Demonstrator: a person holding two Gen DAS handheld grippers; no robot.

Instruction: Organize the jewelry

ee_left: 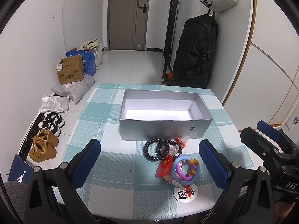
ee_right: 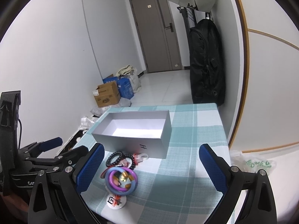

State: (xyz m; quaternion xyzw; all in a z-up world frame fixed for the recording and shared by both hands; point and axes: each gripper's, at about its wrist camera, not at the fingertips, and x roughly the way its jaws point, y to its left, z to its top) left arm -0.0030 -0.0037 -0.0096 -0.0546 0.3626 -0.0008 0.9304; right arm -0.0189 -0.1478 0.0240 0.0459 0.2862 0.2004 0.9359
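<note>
While wide open, left tool [ee_left: 149, 160], right tool [ee_right: 151, 166], both empty

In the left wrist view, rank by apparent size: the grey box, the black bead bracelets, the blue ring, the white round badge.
1. grey box, by far the largest.
2. black bead bracelets.
3. blue ring, close to the bracelets; it lies nearer the camera, so that order is unsure.
4. white round badge, smallest.

black gripper [ee_left: 149, 160], blue textured pads [ee_left: 86, 160]
</note>
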